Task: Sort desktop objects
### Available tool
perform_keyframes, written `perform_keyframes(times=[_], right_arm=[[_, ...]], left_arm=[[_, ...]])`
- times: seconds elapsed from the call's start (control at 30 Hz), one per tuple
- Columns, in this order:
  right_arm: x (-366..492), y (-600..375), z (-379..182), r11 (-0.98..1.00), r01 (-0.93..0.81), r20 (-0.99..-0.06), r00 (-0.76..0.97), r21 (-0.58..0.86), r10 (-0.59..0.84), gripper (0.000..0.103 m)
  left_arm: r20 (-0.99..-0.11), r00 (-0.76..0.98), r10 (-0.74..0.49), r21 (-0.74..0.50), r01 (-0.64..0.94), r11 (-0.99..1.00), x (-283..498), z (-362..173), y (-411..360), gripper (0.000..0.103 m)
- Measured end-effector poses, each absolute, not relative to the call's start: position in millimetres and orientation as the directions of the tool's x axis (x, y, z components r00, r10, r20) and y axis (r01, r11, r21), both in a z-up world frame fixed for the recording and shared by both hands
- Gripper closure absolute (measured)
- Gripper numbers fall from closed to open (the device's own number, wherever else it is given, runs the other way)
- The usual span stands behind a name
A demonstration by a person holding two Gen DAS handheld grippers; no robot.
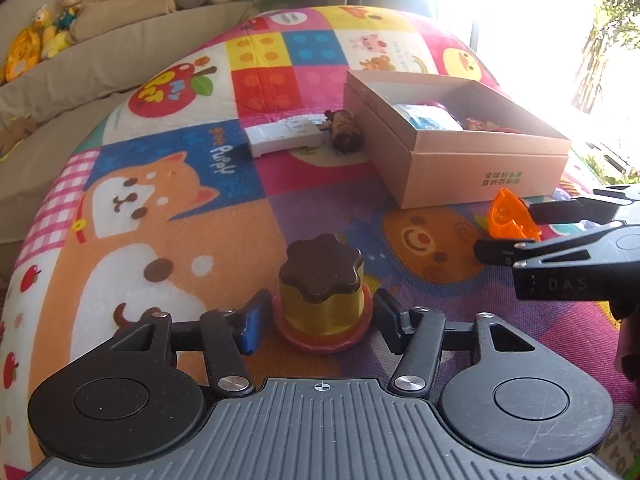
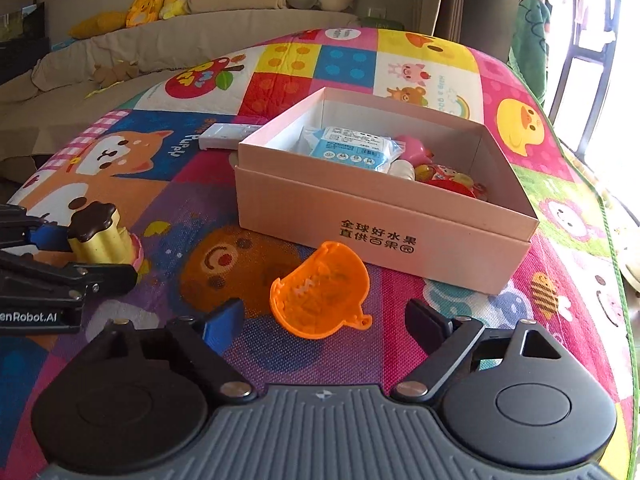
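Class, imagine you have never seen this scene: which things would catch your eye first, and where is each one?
First the bright cartoon play mat covering the whole surface. Next the open pink cardboard box at its far right side, holding small toys and a blue packet. In front lie an orange plastic toy before the right gripper and a yellow pudding toy between the left gripper jaws.

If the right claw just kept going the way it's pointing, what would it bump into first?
Most likely the orange toy piece lying on the mat just ahead of the right claw; behind it stands the pink box. Depth is hard to judge.
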State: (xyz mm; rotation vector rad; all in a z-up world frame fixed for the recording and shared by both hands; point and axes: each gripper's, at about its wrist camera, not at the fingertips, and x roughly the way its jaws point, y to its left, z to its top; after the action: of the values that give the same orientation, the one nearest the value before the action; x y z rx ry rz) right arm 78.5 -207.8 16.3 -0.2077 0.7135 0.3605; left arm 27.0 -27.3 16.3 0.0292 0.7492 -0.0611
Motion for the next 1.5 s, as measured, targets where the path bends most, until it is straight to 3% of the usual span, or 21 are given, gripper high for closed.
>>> perform_keyframes(times=[0.07,0.1,0.3,0.5,0.6,0.67,0.87,1.1,1.27,1.43,1.5], right_arm=[[86.6,-209.1,19.4,0.918,-0.396,-0.691,0.669,-0.02,0.273,0.048],[88.7,-210.4,22.1,0.918,-0.397,-0.7,0.657,-0.005,0.281,0.05],[69.0,-233.8,65.1,0.91,-0.412,-0.654,0.68,0.032,0.331,0.05],[45.8,-286.6,168.0,0.94,-0.341,-0.379,0.871,-0.005,0.314,0.05],[54.2,-305.1,180.9,0.965,-0.26,-0.335,0.912,-0.023,0.238,0.05],[66.4,-313.8,178.6,0.973,-0.231,-0.359,0.908,0.004,0.218,0.05],[84.5,-327.5,148.5,0.981,-0.19,-0.431,0.883,0.038,0.188,0.05],[110.3,-312.9,123.9,0.977,-0.211,-0.508,0.838,0.035,0.199,0.05],[145.0,-276.4,118.1,0.951,-0.287,-0.572,0.764,0.114,0.299,0.05],[210.9,-223.5,129.2,0.923,-0.329,-0.58,0.72,0.199,0.381,0.05],[237.0,-204.1,126.6,0.929,-0.321,-0.62,0.695,0.184,0.363,0.039]], left_arm=[[-0.683,0.729,-0.045,0.0,0.062,0.998,24.6,17.1,-25.1,0.042],[-0.684,0.728,-0.046,-0.004,0.06,0.998,23.2,17.9,-23.9,0.042],[-0.629,0.771,-0.099,-0.031,0.103,0.994,27.7,49.1,-25.8,0.042],[-0.457,0.866,-0.202,-0.027,0.213,0.977,65.8,118.1,-60.3,0.042],[-0.4,0.886,-0.235,-0.024,0.246,0.969,96.7,133.9,-87.9,0.042],[-0.402,0.88,-0.252,-0.026,0.264,0.964,117.5,135.4,-102.8,0.041],[-0.477,0.85,-0.223,-0.042,0.231,0.972,124.4,104.4,-95.7,0.017],[-0.631,0.771,-0.086,-0.038,0.081,0.996,85.0,37.1,-36.6,0.011],[-0.631,0.776,-0.02,0.018,0.041,0.999,59.6,25.0,-16.2,0.008],[-0.601,0.799,-0.014,-0.019,0.003,1.0,54.9,30.3,-0.2,0.007],[-0.584,0.812,0.007,-0.02,-0.023,1.0,51.2,31.3,8.8,0.006]])
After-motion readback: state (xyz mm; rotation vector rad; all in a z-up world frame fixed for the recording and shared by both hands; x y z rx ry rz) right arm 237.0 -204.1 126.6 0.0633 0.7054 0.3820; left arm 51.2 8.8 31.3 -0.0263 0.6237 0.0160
